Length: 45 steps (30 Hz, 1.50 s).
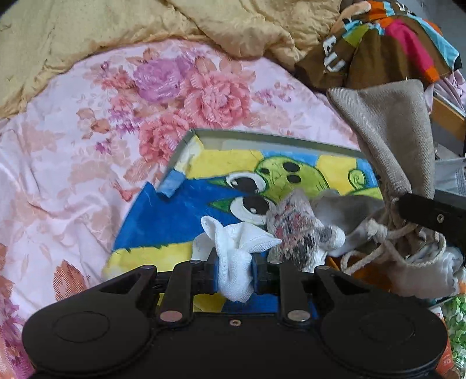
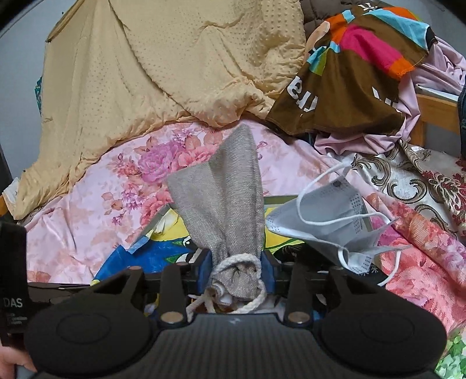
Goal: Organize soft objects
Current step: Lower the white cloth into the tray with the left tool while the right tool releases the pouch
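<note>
Bed: pink floral sheet (image 1: 72, 151) under a yellow quilt (image 1: 116, 26).
Left view: left gripper (image 1: 234, 274) pinches white gauze (image 1: 236, 250) above a cartoon box (image 1: 174, 215).
Right view: right gripper (image 2: 237, 269) clamps a grey drawstring bag (image 2: 221, 198); face mask (image 2: 329, 221) just beside.

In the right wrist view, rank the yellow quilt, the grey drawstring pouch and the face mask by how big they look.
1. yellow quilt, by far the largest.
2. grey drawstring pouch.
3. face mask, close to the pouch; the pouch sits nearer the camera, so their order is unsure.
</note>
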### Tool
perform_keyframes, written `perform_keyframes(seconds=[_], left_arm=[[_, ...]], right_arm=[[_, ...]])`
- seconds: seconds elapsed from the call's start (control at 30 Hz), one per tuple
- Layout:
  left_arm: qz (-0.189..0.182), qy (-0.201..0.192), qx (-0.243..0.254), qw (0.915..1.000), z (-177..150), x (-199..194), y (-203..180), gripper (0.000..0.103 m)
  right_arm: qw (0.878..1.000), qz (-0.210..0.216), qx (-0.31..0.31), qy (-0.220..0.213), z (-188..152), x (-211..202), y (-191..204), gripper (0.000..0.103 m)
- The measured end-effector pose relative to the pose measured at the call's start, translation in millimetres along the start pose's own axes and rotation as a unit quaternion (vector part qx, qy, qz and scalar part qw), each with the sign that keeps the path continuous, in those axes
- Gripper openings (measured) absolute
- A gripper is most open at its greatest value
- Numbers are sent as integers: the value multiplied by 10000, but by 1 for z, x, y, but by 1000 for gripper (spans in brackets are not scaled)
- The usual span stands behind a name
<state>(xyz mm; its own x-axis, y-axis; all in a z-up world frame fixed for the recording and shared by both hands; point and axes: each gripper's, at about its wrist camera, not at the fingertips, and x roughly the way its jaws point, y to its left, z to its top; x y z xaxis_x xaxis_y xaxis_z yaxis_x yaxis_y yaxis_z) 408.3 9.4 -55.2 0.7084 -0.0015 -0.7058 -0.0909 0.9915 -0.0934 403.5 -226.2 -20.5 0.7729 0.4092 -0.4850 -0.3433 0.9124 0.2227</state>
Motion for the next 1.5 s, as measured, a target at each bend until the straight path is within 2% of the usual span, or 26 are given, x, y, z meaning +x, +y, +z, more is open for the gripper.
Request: perform_keyframes(seconds=[0.33,0.63,0.83,0.97,1.5], left_arm=[[34,72,-39,10000,-8,6,0,24],[-36,57,-132,9999,-7,2,-1,32],[-60,-113,-151,9998,-6,-7,-1,52],[30,-238,-200,9995,-6,-15,0,70],[-193,-840,-352,9957,-19,-73,-2,93]], right_arm=[[9999,4,102,3,-8,-3,-8,48],[10000,90,-12,-13,-10,-11,-5,57],[9998,108,-76,-127,-12,-22,-4,68],[9988,156,-90,-462,-16,-42,-3,81],[9941,3,-214,-1059,-28,-101,-3,97]])
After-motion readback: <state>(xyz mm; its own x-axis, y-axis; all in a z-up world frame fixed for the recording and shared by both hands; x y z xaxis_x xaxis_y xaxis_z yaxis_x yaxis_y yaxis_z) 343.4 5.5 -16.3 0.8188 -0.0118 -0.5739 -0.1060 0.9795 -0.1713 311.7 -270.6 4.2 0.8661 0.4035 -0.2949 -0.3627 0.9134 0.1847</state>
